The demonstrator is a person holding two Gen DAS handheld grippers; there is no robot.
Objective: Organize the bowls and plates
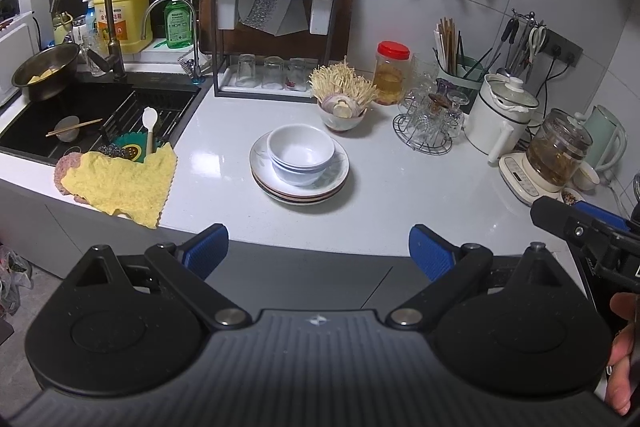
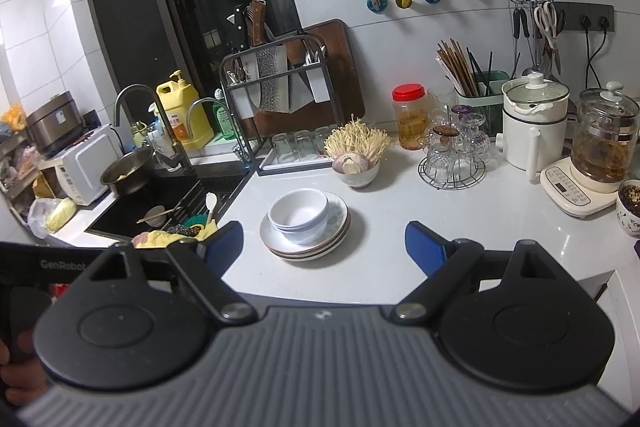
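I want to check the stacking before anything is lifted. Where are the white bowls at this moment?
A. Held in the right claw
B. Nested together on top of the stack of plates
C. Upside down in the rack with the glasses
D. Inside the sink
B: the white bowls sit nested, mouths up, on the stack of plates on the counter, and both claws are open and empty.

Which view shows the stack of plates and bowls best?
The left wrist view: the stack of plates and bowls sits large and central, with the plate edges clear. The right wrist view shows the same stack smaller, near the left finger of its claw.
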